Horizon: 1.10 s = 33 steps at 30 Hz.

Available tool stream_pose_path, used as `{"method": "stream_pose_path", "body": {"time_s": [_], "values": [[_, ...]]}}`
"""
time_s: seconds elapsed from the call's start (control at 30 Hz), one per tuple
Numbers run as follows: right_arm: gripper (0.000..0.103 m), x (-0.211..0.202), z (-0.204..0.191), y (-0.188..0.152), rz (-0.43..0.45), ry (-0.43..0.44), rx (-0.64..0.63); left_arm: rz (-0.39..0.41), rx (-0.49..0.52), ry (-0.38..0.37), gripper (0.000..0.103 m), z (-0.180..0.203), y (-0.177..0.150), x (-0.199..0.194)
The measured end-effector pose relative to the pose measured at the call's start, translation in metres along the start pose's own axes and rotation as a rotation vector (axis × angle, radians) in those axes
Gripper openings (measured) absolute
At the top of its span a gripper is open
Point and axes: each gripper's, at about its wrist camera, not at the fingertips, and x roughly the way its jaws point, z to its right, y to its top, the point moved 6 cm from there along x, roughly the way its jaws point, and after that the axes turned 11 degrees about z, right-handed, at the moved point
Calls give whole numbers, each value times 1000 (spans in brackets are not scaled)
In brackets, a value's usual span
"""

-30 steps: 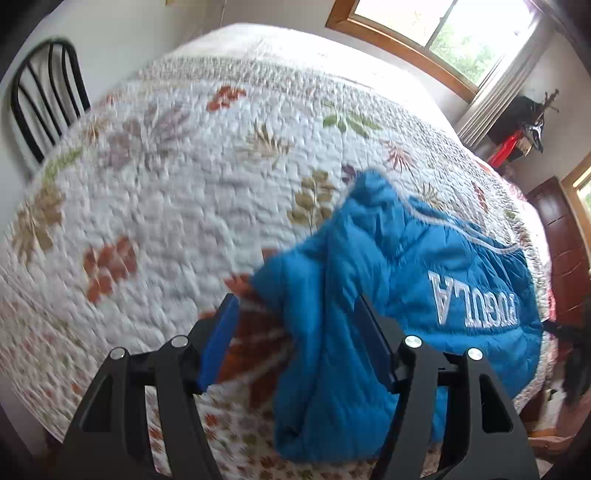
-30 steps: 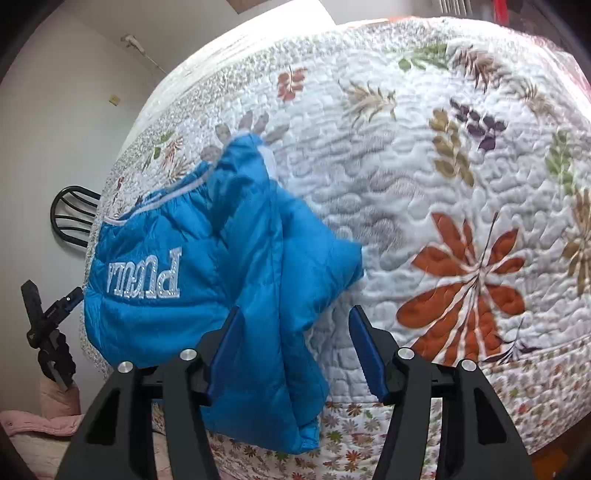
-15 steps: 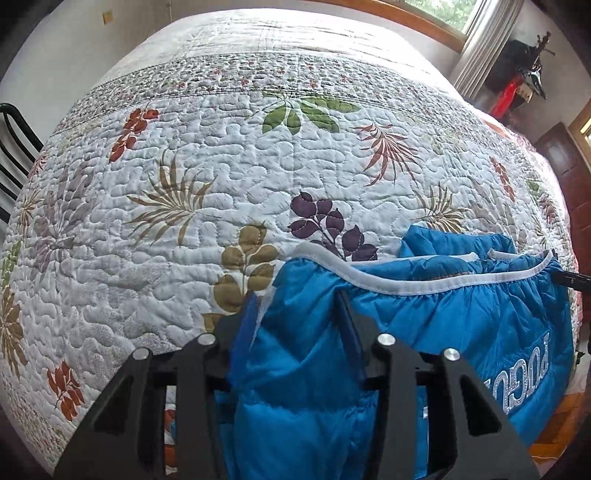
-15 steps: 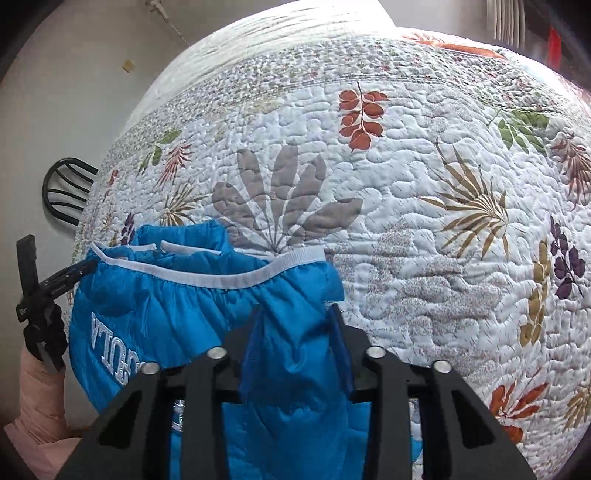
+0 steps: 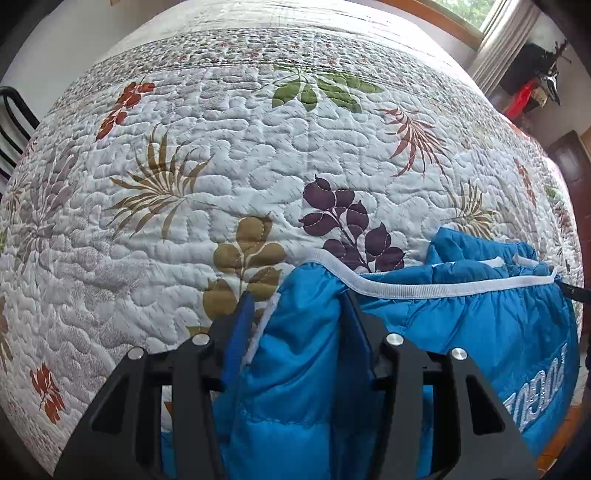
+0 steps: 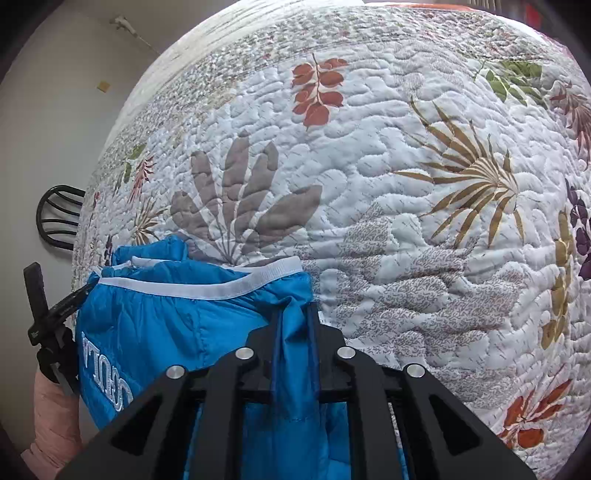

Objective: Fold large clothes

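Note:
A blue padded jacket (image 5: 461, 332) with a white elastic hem and white lettering lies at the near edge of the quilted bed. My left gripper (image 5: 301, 299) has one corner of the hem between its fingers; the jaws stand partly apart around the thick fabric. In the right wrist view the jacket (image 6: 177, 325) hangs stretched to the left. My right gripper (image 6: 295, 306) is shut tight on the other corner. The hem runs taut between the two grippers.
The bed carries a white quilt (image 5: 258, 155) with leaf prints, spreading far ahead. A black chair (image 6: 59, 218) stands by the wall. A window (image 5: 476, 14) and dark furniture (image 5: 569, 162) lie beyond the bed. The left gripper shows at the right view's left edge (image 6: 51, 321).
Both grippers moved onto the jacket's hem corners and closed on them. The jacket went from a crumpled heap to being held stretched between them, drawn toward the bed's near edge.

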Motion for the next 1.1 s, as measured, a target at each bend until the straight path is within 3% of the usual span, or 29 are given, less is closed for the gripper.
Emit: {"method": "stream_pose_path", "body": {"time_s": [0.07, 0.23, 0.33, 0.47, 0.63, 0.73, 1.1], "values": [[28, -22, -3, -1, 41, -42, -46, 27, -27, 18, 52, -5, 2, -19], [21, -83, -26, -26, 80, -89, -196, 141, -73, 71, 57, -19, -10, -95], [18, -107, -45, -53, 61, -119, -296, 163, -96, 124, 58, -26, -35, -132], [13, -112, -60, -96, -15, -110, -348, 133, -189, 172, 70, -35, -86, -163], [11, -99, -64, -129, -71, -109, -352, 59, -345, 180, 72, -36, -147, -174], [10, -85, -58, -136, -102, -115, -338, 36, -447, 124, 72, -30, -174, -175], [3, -46, -37, -143, -168, -114, -289, 20, -581, 77, 73, -6, -204, -156]]}}
